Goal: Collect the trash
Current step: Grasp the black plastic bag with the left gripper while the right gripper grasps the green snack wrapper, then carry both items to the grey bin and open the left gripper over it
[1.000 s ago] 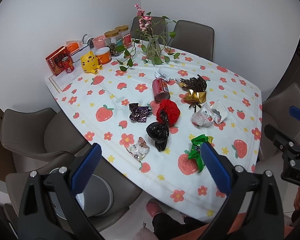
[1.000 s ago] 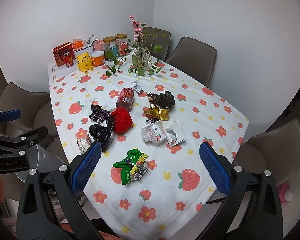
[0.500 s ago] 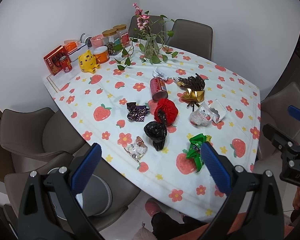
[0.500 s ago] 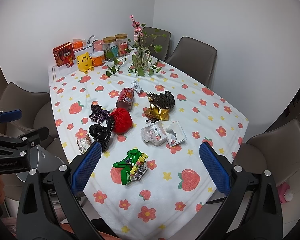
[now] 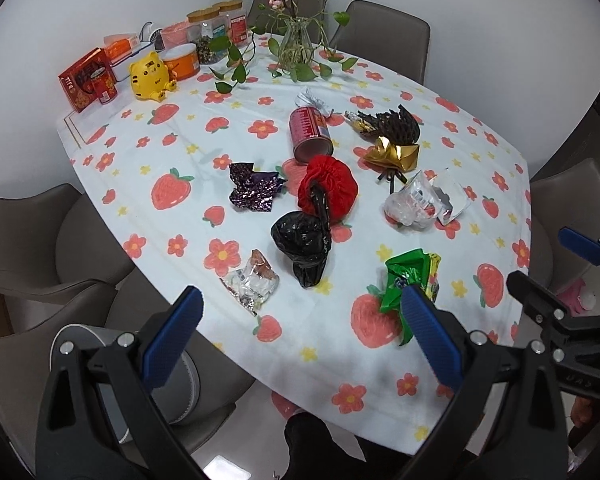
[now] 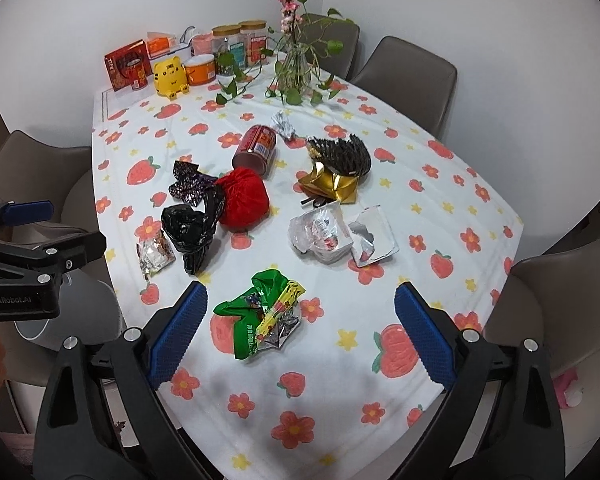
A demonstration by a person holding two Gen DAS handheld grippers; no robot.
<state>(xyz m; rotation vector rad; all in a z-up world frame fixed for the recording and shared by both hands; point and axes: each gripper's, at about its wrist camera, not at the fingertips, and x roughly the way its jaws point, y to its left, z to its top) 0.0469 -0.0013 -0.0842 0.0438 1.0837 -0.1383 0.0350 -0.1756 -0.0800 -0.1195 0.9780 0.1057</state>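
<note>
Trash lies on the flowered tablecloth [image 5: 172, 152]: a green wrapper [image 6: 260, 316] near the front edge, a black bag [image 5: 304, 244], a red crumpled ball [image 5: 328, 188], a purple foil wrapper [image 5: 254, 192], a clear snack packet [image 5: 252, 284], a red can [image 5: 310, 132] on its side, clear plastic packaging [image 6: 324, 232], a gold wrapper [image 6: 334, 186]. My left gripper [image 5: 300, 332] is open and empty above the front edge. My right gripper [image 6: 298, 328] is open and empty, hovering above the green wrapper.
A vase with a plant [image 5: 296, 44], jars [image 5: 216, 24], a yellow tiger figure [image 5: 150, 76] and a red box [image 5: 86, 78] stand at the table's far end. Grey chairs [image 5: 40, 236] surround the table. A white round bin [image 5: 80, 344] stands at the left front.
The left gripper has drifted slightly closer to the table. The right gripper has barely moved. Both stay open; no trash has moved.
</note>
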